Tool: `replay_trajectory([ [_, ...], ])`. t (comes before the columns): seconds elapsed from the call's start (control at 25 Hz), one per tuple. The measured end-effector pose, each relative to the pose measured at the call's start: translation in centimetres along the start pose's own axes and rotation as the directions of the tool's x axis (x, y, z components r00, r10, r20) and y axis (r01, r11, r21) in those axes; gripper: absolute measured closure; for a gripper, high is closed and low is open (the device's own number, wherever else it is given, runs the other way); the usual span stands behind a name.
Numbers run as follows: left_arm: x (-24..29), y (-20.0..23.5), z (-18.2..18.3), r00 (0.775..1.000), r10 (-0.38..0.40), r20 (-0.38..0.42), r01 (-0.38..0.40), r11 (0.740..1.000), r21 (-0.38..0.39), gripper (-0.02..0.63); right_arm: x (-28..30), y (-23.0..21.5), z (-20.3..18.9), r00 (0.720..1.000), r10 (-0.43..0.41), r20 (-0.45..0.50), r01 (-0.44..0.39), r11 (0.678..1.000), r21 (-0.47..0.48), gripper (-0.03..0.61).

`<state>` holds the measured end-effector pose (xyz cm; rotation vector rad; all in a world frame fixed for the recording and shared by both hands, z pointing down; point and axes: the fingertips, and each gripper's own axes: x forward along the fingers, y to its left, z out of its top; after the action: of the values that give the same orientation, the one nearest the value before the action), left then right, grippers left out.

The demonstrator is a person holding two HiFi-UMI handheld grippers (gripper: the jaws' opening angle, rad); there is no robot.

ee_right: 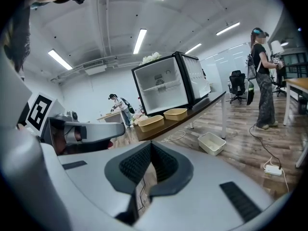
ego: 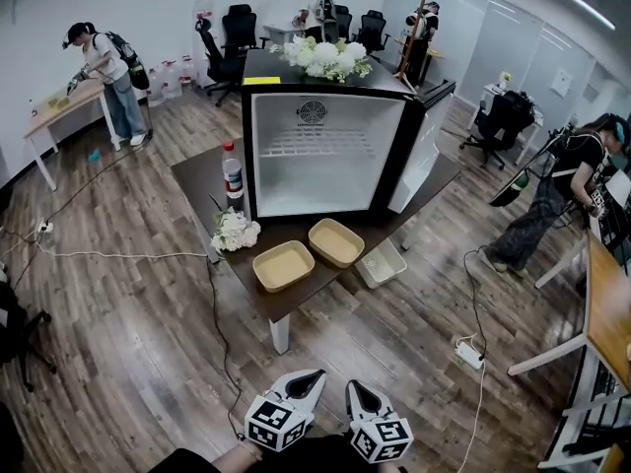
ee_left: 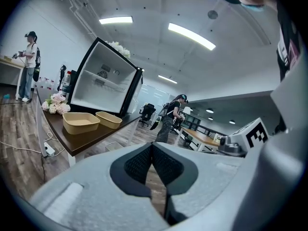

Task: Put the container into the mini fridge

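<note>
From the head view, my left gripper [ego: 312,376] and right gripper [ego: 355,387] sat low at the bottom edge, side by side, both pointing towards the table [ego: 202,180] and well apart from it across bare floor [ego: 148,333]. On the table the mini fridge [ego: 325,151] stood with its door swung wide to the right, and two tan tubs lay just in front of its opening: the left container [ego: 283,265] and the right container [ego: 335,241], close together, with flowers [ego: 235,230] and a bottle [ego: 233,175] to their left. I judged this to be the approach, with nothing picked up yet. The next move called for closing the gap to the table, parting a pair of jaws and taking one tub by its rim. In the left gripper view my jaws were pressed together with nothing between them. The left container [ee_left: 80,122] and right container [ee_left: 109,120] lay far ahead, up and to the left of the jaw line, before the mini fridge [ee_left: 103,81]. In the right gripper view those jaws were likewise closed and empty, the left container [ee_right: 150,123] and right container [ee_right: 175,113] distant, above the tips, beside the mini fridge [ee_right: 166,85].
</note>
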<state>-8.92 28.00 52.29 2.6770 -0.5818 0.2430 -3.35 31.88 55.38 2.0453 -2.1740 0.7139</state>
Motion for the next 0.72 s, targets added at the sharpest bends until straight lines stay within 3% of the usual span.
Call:
replay_trajectory([
  [0.28,-0.3,4.2,1.3,1.0,-0.011,-0.008,0.011,1.0,0.015,0.604,3.3,0.9,1.0,0.999,-0.038,0.03,0.037,0.999,0.034,0.569],
  [0.72,-1.3,7.8,2.0,1.0,0.03,-0.009,-0.03,0.999,0.013,0.606,6.5,2.4,1.2,1.0,-0.007,0.025,0.005,0.997,0.076,0.569],
])
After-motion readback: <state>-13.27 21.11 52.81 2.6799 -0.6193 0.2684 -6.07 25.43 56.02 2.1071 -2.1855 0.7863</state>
